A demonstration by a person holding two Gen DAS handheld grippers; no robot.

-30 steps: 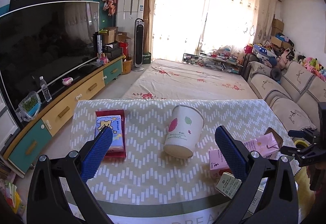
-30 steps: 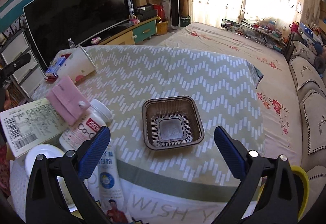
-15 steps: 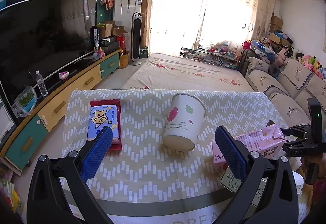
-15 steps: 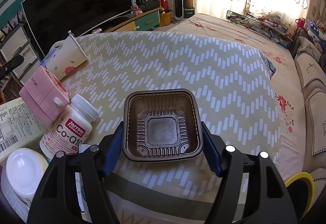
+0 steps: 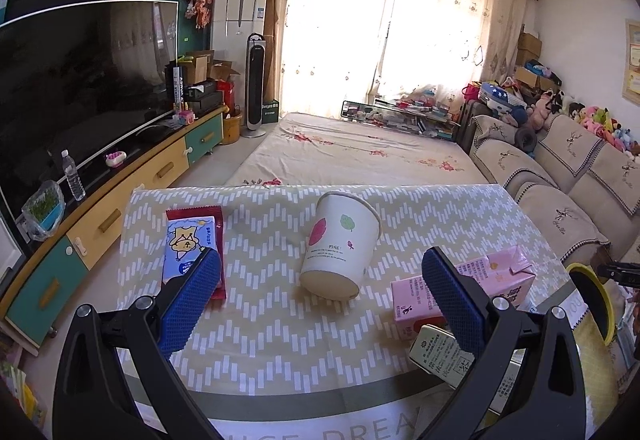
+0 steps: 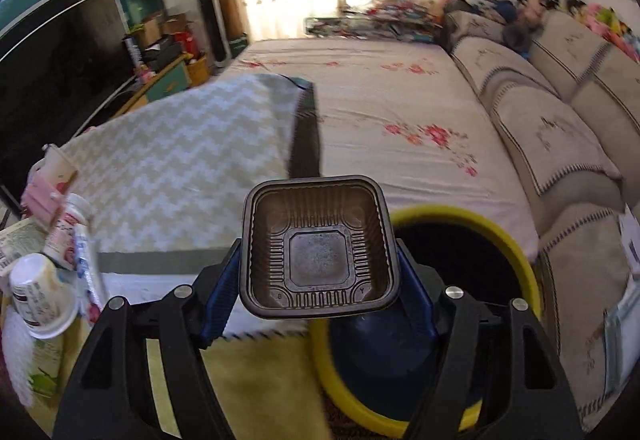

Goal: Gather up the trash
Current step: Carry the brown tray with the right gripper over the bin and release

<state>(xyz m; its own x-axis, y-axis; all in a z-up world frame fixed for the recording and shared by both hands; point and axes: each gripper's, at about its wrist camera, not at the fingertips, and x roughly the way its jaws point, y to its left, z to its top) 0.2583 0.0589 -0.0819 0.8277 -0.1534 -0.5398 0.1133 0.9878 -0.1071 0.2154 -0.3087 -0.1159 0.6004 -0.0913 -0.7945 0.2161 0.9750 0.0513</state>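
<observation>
A brown tray [image 6: 320,246] is being gripped by the right gripper [image 6: 320,272] beside the bin [image 6: 472,224], while the cup [image 5: 340,244], carton [image 5: 464,290] and wrapper [image 5: 192,244] are being left mid-table before the open left gripper [image 5: 320,296].

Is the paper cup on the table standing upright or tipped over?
Tipped over: the paper cup lies on its side, base toward the camera.

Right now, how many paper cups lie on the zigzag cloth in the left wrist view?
1. The paper cup lies tipped on its side mid-cloth, between the snack packet and the pink carton. Others may be hidden.
</observation>
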